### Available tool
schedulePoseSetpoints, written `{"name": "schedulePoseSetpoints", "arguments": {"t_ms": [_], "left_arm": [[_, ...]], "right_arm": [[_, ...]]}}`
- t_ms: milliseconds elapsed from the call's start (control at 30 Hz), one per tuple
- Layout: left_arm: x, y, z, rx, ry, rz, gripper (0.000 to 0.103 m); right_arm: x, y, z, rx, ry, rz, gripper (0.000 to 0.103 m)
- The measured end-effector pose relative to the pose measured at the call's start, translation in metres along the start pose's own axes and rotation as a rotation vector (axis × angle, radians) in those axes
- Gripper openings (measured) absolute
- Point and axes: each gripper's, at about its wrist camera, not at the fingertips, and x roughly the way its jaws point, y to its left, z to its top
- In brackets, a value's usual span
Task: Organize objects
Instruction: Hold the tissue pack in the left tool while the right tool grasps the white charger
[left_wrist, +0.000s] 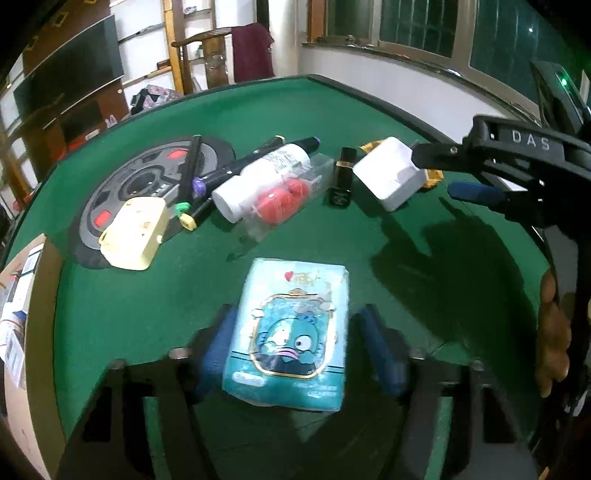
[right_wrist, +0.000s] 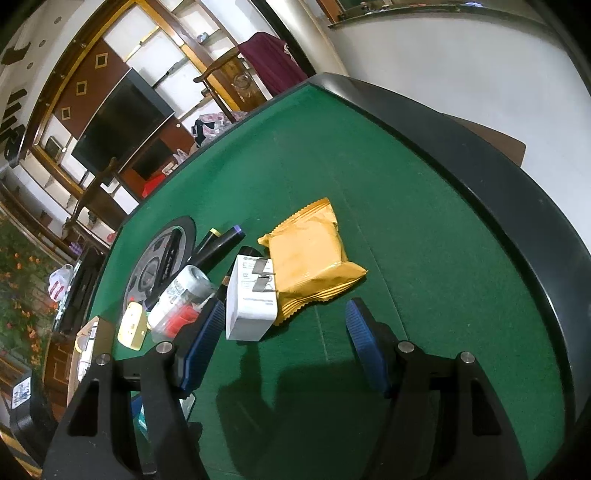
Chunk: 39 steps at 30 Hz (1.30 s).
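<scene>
A teal tissue pack (left_wrist: 291, 332) with a cartoon fish lies between the fingers of my left gripper (left_wrist: 297, 350), which is open. Its left pad (left_wrist: 216, 350) is against the pack's edge; the right pad (left_wrist: 380, 350) stands a little apart. My right gripper (right_wrist: 286, 343) is open over the green felt with nothing between its fingers, also visible from the left wrist as the right gripper (left_wrist: 443, 173). Just beyond its left finger stands a white charger (right_wrist: 251, 299), leaning on a yellow snack packet (right_wrist: 310, 258).
On the green table (left_wrist: 147, 314) lie a black lipstick (left_wrist: 341, 181), a clear case with red pieces (left_wrist: 288, 199), a white bottle (left_wrist: 258, 177), markers (left_wrist: 192, 170), and a cream box (left_wrist: 133, 232) on a round grey mat (left_wrist: 147, 177). A cardboard box (left_wrist: 22, 332) stands off the left edge.
</scene>
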Motion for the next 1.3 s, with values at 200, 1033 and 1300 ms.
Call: {"name": "schedulePoseSetpoints", "arguments": {"t_ms": [200, 1033, 1300], "left_arm": [[-0.031, 0.016, -0.006, -0.105, -0.057, -0.063, 0.042], [-0.142, 0.082, -0.079, -0.294, -0.248, -0.223, 0.042], [-0.137, 0.089, -0.084, -0.323, -0.225, -0.240, 0.042]], "right_arm": [[0.000, -0.002, 0.000, -0.009, -0.006, -0.032, 0.068], [-0.045, 0.006, 0.015, -0.062, 0.005, -0.120, 0.068], [0.008, 0.012, 0.005, 0.127, 0.230, 0.064, 0.068]]}}
